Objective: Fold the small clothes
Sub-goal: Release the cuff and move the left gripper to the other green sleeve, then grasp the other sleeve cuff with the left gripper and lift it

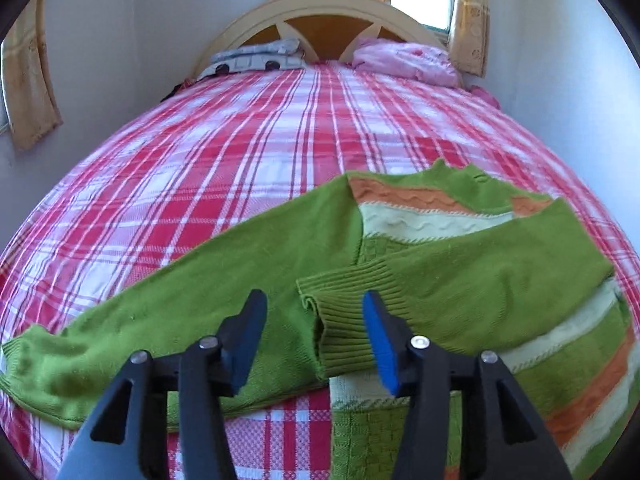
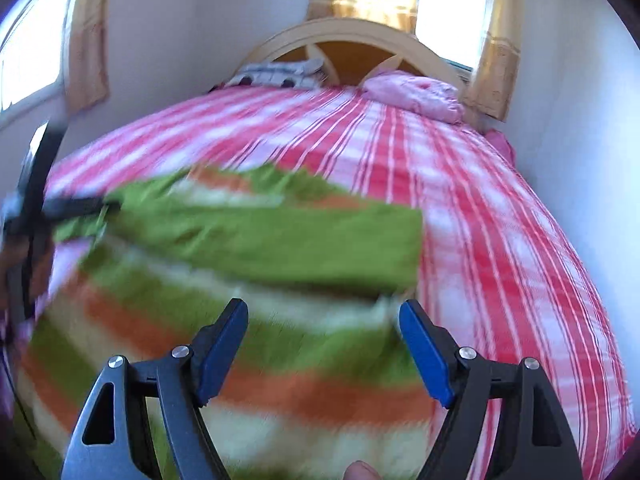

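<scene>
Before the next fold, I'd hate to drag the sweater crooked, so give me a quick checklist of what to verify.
1. Left tool open, clear of the cuff: ok.
2. Right tool open, empty: ok.
3. One sleeve folded across the sweater: ok.
4. Other sleeve folded in: not ok, it lies out on the bed.
5. Sweater body flat: cannot tell, right view blurred.

The right wrist view was smeared by motion, so the green knitted sweater with orange and cream stripes (image 2: 256, 320) showed no stitch detail. A dark frame (image 2: 32, 216) at the left edge was too blurred to identify. In the left wrist view the sweater's lower body ran off the bottom edge, and the folded grey-patterned cloth (image 1: 256, 58) by the headboard was too small to read.
</scene>
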`<state>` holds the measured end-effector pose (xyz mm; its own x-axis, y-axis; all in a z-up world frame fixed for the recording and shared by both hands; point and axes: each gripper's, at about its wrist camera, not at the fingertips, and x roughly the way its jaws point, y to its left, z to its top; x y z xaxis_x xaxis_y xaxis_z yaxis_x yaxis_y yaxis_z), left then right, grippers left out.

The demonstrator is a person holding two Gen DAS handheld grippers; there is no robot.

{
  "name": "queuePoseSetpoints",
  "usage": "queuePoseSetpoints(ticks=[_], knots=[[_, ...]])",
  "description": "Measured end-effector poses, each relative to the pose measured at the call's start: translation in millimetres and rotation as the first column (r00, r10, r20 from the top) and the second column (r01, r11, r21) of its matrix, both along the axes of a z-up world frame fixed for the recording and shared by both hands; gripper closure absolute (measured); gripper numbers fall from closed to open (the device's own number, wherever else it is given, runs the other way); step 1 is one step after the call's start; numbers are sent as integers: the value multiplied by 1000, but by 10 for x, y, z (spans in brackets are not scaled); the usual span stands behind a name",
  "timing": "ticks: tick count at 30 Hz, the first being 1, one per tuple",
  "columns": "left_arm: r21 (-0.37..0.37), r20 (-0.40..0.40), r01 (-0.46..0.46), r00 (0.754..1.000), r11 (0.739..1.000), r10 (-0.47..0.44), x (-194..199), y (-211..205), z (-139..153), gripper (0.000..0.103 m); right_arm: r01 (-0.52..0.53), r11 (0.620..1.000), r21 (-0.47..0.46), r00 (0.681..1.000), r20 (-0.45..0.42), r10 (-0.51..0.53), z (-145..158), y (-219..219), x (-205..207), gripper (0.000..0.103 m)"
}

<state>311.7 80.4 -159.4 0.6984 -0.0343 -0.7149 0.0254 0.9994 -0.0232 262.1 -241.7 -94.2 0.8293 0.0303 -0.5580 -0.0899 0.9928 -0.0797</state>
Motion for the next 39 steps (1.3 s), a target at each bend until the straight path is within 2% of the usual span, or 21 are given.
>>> queuePoseSetpoints(ticks=[3, 6, 8, 9, 10, 11, 13, 15, 16, 19, 24, 25, 26, 29, 31, 34, 36, 39], knots=[[-17, -47, -7, 999, 1000, 6, 36, -14, -120, 50, 49, 997, 65, 998, -52, -46, -90, -225, 479, 24], [-19, -47, 3, 999, 1000, -4, -54, -23, -119, 49, 98, 995, 28, 979, -184, -91, -407, -371, 830, 24], [-26, -36, 6, 999, 1000, -7, -141, 23, -73, 38, 126, 990, 56, 952, -288, -105, -653, -505, 878, 24], [-17, -27, 2, 1000, 1000, -3, -204, 75, -31, 36, 143, 984, 101, 952, -286, -109, -658, -584, 817, 24], [-11, -15, 2, 1000, 1000, -2, -261, 126, 6, 35, 160, 982, 98, 952, -279, -127, -631, -601, 767, 24], [-1, 4, 1, 1000, 1000, -1, -356, 228, 61, 32, 188, 980, 66, 953, -255, -166, -561, -592, 681, 24], [32, 29, -22, 999, 999, 21, -471, 398, 119, 27, 187, 982, 0, 971, -148, -185, -351, -456, 500, 24], [60, 51, -64, 997, 996, 61, -604, 645, 164, 23, 161, 985, -57, 985, -61, -164, -165, -250, 408, 24], [85, 54, -98, 994, 992, 94, -660, 791, 168, 21, 112, 992, -59, 993, -39, -114, -88, -99, 405, 24], [111, 49, -194, 981, 975, 189, -774, 1190, 126, 21, 12, 997, -70, 998, -63, -17, -109, 200, 560, 24], [118, 7, -373, 927, 920, 375, -1029, 1964, -19, 21, 52, 999, -12, 968, -245, -53, -637, 214, 806, 24], [117, 0, -396, 917, 911, 399, -1083, 2083, -54, 21, 54, 998, 11, 978, -204, -51, -643, 173, 742, 24], [111, -9, -419, 906, 901, 422, -1130, 2198, -86, 21, 54, 998, 18, 979, -199, -49, -646, 154, 708, 24], [56, -38, -477, 877, 877, 479, -1237, 2458, -166, 21, 64, 998, 14, 982, -181, -60, -642, 154, 633, 24], [-31, -55, -512, 858, 858, 510, -1292, 2563, -190, 21, 69, 997, -18, 984, -161, -71, -668, 201, 583, 24], [-154, -83, -522, 853, 839, 515, -1296, 2613, -217, 23, 81, 995, -50, 986, -141, -87, -678, 269, 578, 22], [-231, -98, -541, 840, 808, 534, -1259, 2634, -242, 23, 84, 994, -63, 987, -131, -92, -675, 272, 554, 21], [-306, -102, -574, 813, 760, 573, -1179, 2690, -278, 26, 91, 993, -75, 988, -119, -100, -680, 276, 612, 21]])
